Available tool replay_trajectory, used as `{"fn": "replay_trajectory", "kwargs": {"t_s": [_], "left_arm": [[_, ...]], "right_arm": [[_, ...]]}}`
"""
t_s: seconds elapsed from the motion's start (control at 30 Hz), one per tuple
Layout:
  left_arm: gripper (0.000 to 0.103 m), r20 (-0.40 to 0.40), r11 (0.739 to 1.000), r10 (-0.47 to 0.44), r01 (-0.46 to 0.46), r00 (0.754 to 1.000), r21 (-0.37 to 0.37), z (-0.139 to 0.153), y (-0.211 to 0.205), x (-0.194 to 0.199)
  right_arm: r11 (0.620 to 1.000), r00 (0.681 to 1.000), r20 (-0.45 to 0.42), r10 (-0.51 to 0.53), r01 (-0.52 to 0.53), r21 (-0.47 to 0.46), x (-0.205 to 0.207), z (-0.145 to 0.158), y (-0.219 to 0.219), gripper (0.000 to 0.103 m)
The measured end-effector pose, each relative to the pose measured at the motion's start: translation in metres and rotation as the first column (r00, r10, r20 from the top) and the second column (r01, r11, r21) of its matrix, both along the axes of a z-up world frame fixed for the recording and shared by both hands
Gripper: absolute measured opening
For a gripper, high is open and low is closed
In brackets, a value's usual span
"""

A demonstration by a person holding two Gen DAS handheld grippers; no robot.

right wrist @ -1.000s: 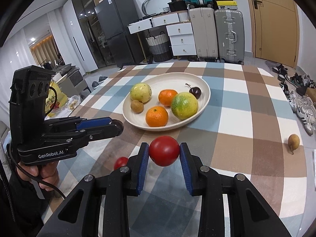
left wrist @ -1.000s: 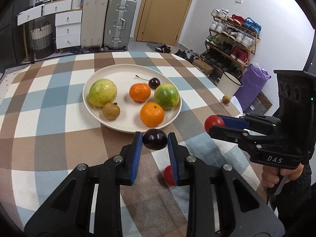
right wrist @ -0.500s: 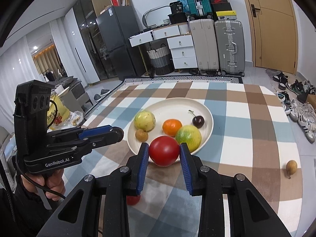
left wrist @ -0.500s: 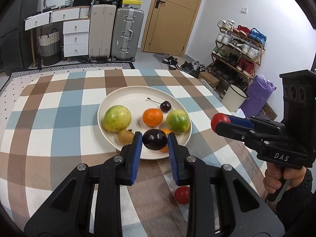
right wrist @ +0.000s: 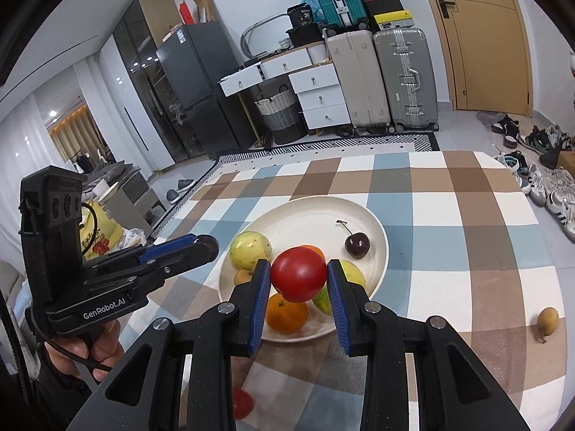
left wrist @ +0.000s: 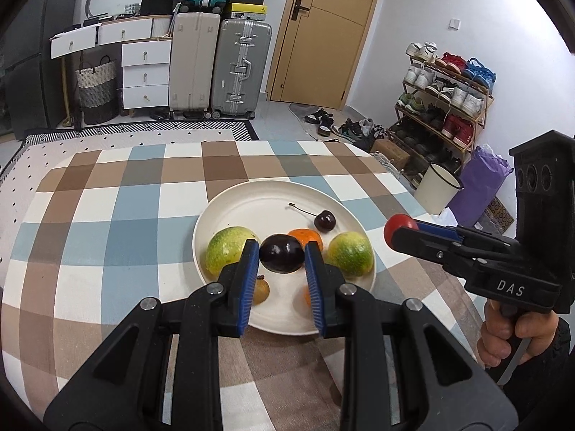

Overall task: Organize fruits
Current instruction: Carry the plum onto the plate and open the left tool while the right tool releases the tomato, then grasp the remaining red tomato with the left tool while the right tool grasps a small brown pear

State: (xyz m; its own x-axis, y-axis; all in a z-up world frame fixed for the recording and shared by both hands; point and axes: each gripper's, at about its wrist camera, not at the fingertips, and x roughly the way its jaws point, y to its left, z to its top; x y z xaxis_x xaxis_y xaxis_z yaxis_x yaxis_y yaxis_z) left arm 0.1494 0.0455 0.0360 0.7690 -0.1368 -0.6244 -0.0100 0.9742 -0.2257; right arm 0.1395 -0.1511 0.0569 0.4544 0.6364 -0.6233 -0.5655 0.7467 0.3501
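Note:
My left gripper [left wrist: 282, 254] is shut on a dark plum [left wrist: 281, 253] and hovers over the near part of the cream plate [left wrist: 251, 201]. My right gripper [right wrist: 298, 280] is shut on a red tomato [right wrist: 298, 278], also above the plate [right wrist: 373, 226]. On the plate lie a yellow-green fruit [left wrist: 224, 248], a green citrus [left wrist: 350, 253], an orange [left wrist: 305, 235], a cherry [left wrist: 324, 221], a small brown fruit [left wrist: 260, 289] and another orange [right wrist: 285, 312]. In the left wrist view the right gripper [left wrist: 395, 230] comes in from the right with the tomato at its tip.
A small red fruit [right wrist: 242, 402] lies on the checked tablecloth near the front edge. A small brown fruit [right wrist: 547, 319] sits alone at the table's right side. Beyond the table stand suitcases [left wrist: 239, 68], drawers [left wrist: 145, 72], a shoe rack [left wrist: 445, 93] and a white bucket [left wrist: 436, 188].
Both grippers have moved forward and up with their fruit, from above the cloth short of the plate to above the plate itself. Neither grip has changed.

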Motion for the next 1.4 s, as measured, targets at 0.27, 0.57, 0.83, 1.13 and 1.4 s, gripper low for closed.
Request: {"fn": "replay_trajectory", "kwargs": {"t_s": [0.27, 0.57, 0.83, 1.13, 1.4], "left_arm": [[0.024, -0.035, 1.0, 0.0, 0.0, 0.999, 0.011, -0.022, -0.003, 0.02], [0.024, -0.064, 1.0, -0.003, 0.005, 0.998, 0.025, -0.034, -0.009, 0.026], [0.055, -0.056, 0.999, 0.022, -0.021, 0.998, 0.032, -0.026, -0.005, 0.008], [0.097, -0.022, 0.996, 0.048, -0.046, 0.999, 0.081, -0.009, -0.018, -0.034], [0.102, -0.019, 0.992, 0.055, -0.053, 0.998, 0.111, -0.007, -0.037, -0.071]], "right_arm": [[0.999, 0.999, -0.031, 0.023, -0.024, -0.025, 0.012, -0.019, 0.018, 0.032], [1.0, 0.999, -0.046, 0.015, -0.016, -0.023, 0.016, -0.024, 0.028, 0.039], [0.998, 1.0, 0.016, 0.006, -0.005, -0.064, 0.0, -0.012, 0.012, 0.069], [0.993, 0.999, 0.037, -0.02, 0.024, -0.112, -0.026, -0.003, -0.017, 0.102], [0.991, 0.999, 0.042, -0.005, 0.011, -0.136, -0.051, 0.005, -0.041, 0.102]]}}
